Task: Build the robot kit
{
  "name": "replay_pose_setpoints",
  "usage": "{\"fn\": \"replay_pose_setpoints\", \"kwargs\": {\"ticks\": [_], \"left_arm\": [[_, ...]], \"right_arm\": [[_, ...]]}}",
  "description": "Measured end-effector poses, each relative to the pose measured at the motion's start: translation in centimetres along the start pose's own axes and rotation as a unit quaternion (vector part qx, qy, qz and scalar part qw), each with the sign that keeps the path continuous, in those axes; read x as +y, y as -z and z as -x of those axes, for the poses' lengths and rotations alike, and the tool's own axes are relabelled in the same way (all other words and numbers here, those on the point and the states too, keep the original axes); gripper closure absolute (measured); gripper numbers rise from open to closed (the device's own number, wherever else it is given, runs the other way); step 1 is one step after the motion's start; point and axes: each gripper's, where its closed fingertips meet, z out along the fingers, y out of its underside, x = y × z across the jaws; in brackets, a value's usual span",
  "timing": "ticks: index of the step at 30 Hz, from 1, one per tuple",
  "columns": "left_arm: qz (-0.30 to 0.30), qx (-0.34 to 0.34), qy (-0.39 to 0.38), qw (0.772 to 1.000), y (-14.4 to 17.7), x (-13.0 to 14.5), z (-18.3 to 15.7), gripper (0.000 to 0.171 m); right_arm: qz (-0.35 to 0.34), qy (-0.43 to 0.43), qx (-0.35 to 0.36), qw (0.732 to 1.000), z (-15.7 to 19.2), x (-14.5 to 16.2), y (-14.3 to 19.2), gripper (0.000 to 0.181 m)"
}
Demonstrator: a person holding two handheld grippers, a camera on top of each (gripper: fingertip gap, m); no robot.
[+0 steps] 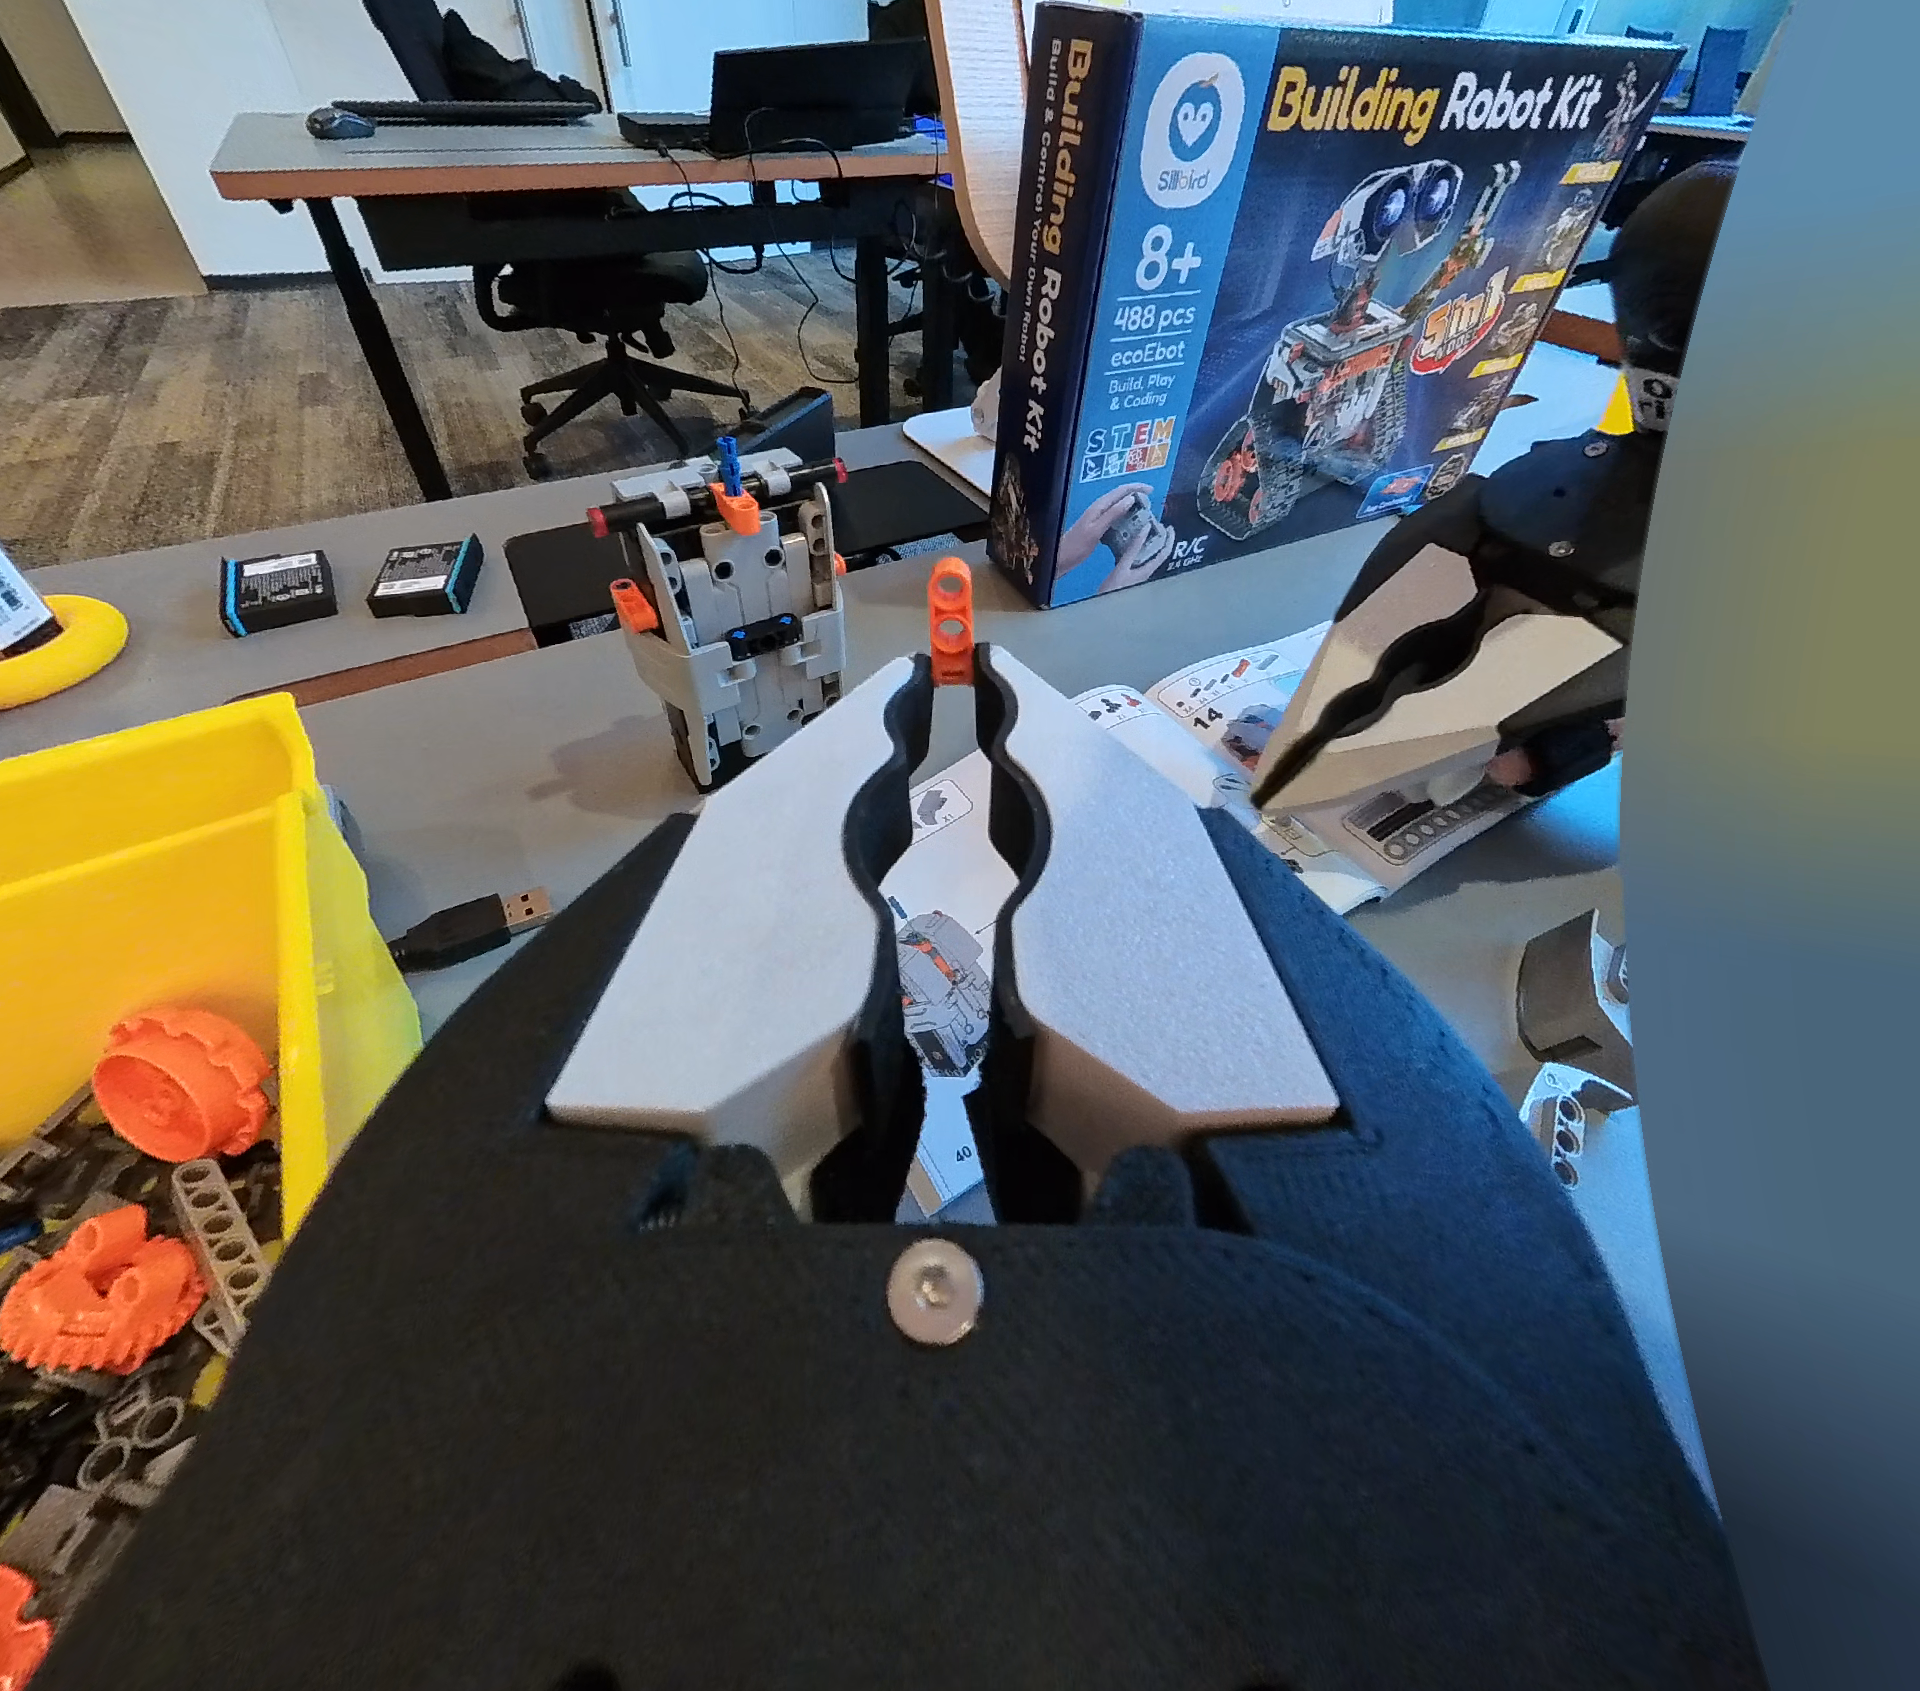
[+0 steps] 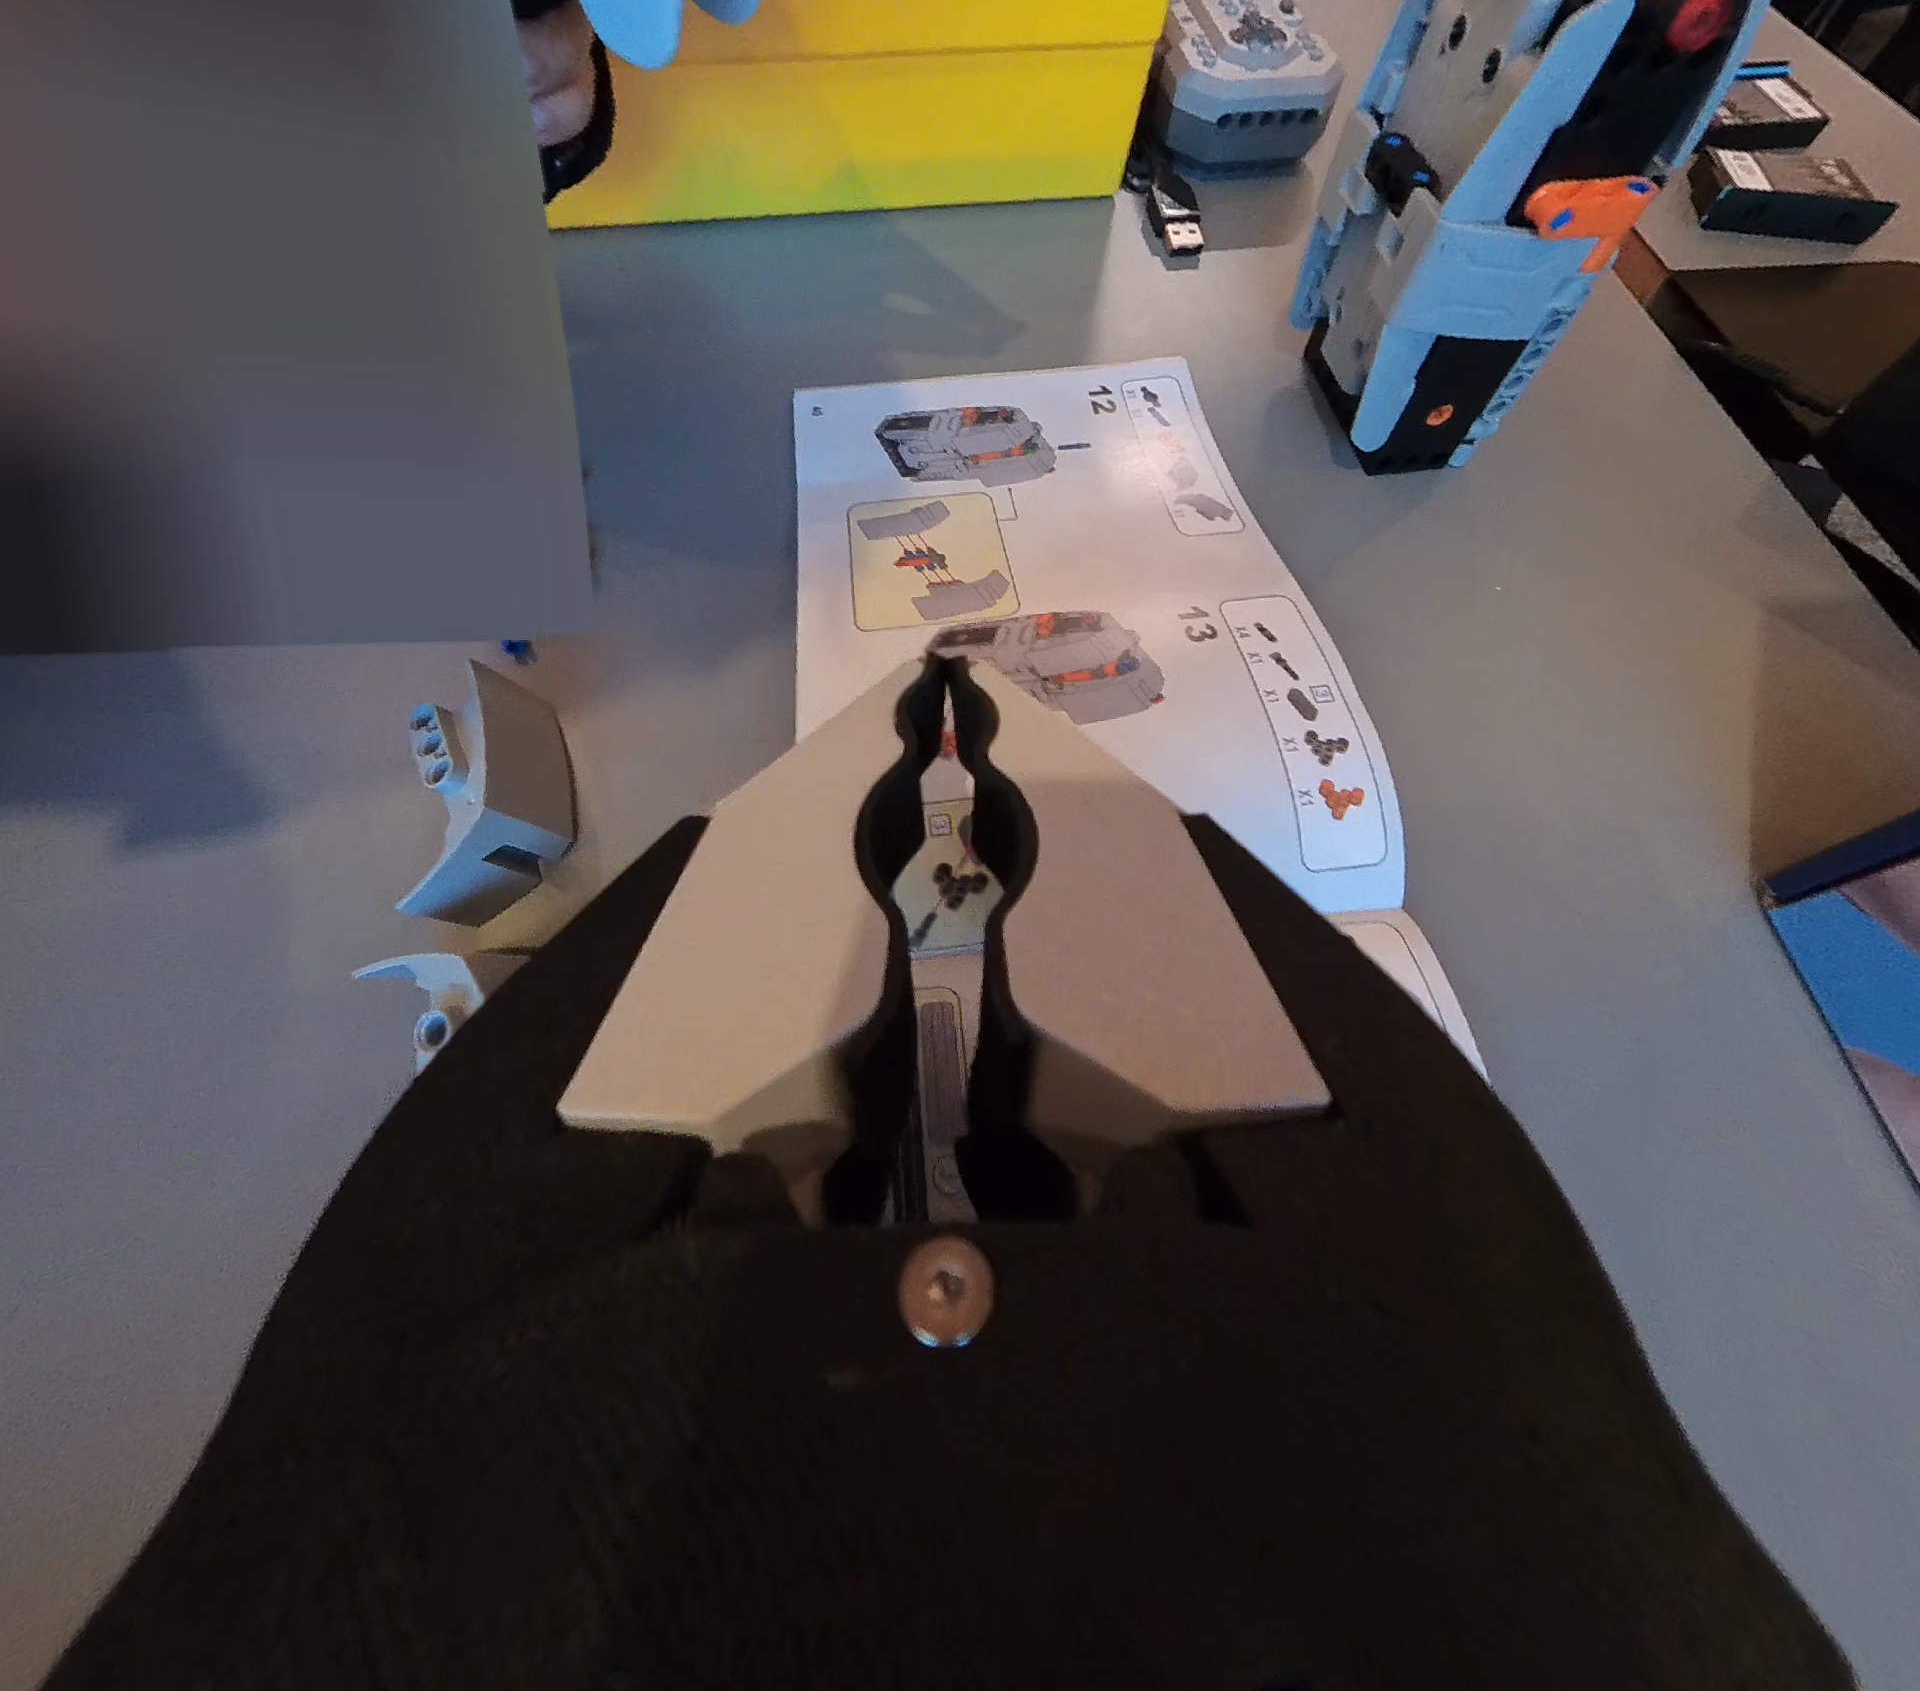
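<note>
Leftmost, yellow bin with orange wheels; then left tool clamped on small orange connector, just before grey brick model on table. Rightmost, right tool closed, empty, above open booklet.

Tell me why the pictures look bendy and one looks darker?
Left wrist view: bright and sharp, but the wide lens curves the kit box and desk edges. Right wrist view: dimmer and softer, the right claw casts a shadow on the booklet, and the blurred grey patch was added afterwards.
</note>
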Motion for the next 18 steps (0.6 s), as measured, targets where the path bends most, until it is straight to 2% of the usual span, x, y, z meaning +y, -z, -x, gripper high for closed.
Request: {"fn": "replay_pose_setpoints", "kwargs": {"ticks": [11, 18], "left_arm": [[0.001, 0.002, 0.001, 1.000, 0.0, 0.0, -0.1, 0.166], [0.002, 0.004, 0.002, 1.000, 0.0, 0.0, -0.2, 0.166]], "right_arm": [[0.077, -0.003, 0.019, 0.997, -0.5, 2.5, -1.1, 0.181], [0.090, 0.001, 0.023, 0.996, -0.5, 2.9, -1.3, 0.181]]}}
